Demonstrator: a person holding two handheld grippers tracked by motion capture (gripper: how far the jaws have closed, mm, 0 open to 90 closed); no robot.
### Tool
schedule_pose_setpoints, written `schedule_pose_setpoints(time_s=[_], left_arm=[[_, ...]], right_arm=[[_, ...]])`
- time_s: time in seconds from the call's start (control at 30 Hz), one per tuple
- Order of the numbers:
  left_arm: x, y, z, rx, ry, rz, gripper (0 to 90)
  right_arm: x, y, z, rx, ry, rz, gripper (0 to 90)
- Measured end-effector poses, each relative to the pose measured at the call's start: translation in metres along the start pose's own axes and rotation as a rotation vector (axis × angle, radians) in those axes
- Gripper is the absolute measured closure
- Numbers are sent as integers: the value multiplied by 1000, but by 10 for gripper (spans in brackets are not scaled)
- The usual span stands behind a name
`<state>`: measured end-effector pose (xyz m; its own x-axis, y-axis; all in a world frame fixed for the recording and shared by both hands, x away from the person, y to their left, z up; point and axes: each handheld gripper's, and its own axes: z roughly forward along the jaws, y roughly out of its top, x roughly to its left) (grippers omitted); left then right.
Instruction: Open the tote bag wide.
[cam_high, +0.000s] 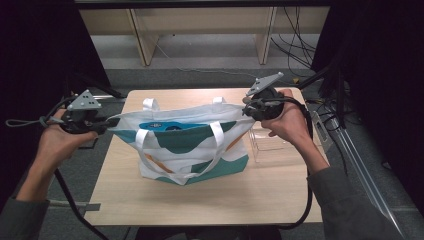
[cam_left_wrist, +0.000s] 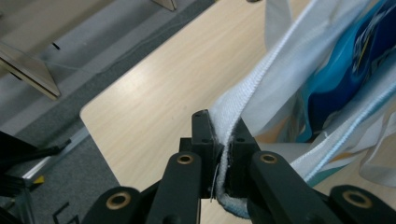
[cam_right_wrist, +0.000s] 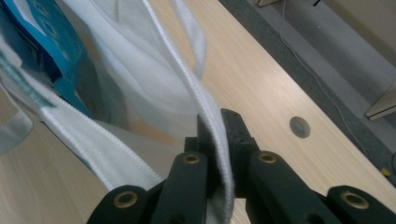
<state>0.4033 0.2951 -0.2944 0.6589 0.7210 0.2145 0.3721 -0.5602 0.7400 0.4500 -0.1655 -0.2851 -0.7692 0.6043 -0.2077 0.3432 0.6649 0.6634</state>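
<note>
Nearest you, the table (cam_high: 200, 205) is bare wood in front of the bag (cam_high: 192, 150), which stands at the table's middle with its near handle (cam_high: 180, 155) drooping down the front. You are holding it by the two ends of its mouth. Your left gripper (cam_high: 100, 125) has its jaws clamped narrow on the rim hem (cam_left_wrist: 229, 135) at the left end, and your right gripper (cam_high: 248, 111) is pinched the same way on the hem at the right end (cam_right_wrist: 212, 140). The mouth is stretched between them, and something blue (cam_high: 160, 125) shows inside.

Each grip is on only a thin fold of fabric near the jaw tips. Pull the ends further apart and I judge the hem could slip out of one gripper; that side would then collapse and the bag could tip.

Just right of the bag, below your right hand, sits a clear box (cam_high: 267, 145). A drop or swing of that hand could knock it.

At the far rim the second handle (cam_high: 150, 104) stands up, free of both grippers.
</note>
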Motion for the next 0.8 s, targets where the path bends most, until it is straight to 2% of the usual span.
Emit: schedule_pose_setpoints(time_s=[0.17,0.2,0.23,0.27,0.3,0.37,0.4,0.43,0.53,0.57,0.67,0.73,0.77,0.8], left_arm=[[1,-15,14,11,-26,-41,845],[2,-18,18,17,-31,-38,845],[3,-21,21,23,-31,-41,845],[3,-24,25,30,-26,-52,845],[5,-26,29,36,-24,-22,845],[2,-34,38,75,-35,-24,845],[-1,-39,41,101,-45,-63,845],[-1,-44,45,106,-56,-67,845],[-4,-60,58,107,-84,-118,844],[-5,-65,63,110,-93,-113,844],[-11,-80,81,124,-111,-140,843],[-11,-90,96,154,-123,-149,842],[-11,-93,102,172,-135,-158,842],[-10,-96,108,196,-150,-162,841]], right_arm=[[3,-7,11,11,-2,-1,873],[5,-8,13,16,9,3,873],[6,-9,16,15,-3,-2,873],[9,-12,21,36,2,-15,872],[9,-12,21,36,2,-15,872],[12,-16,27,47,10,-19,872],[14,-19,31,46,-4,-20,872],[17,-23,35,46,7,-10,872],[23,-39,48,54,15,5,872],[26,-44,52,50,8,12,872],[33,-59,62,61,20,20,871],[37,-67,67,80,13,7,871],[42,-71,70,78,31,21,871],[45,-75,73,83,35,5,871]])
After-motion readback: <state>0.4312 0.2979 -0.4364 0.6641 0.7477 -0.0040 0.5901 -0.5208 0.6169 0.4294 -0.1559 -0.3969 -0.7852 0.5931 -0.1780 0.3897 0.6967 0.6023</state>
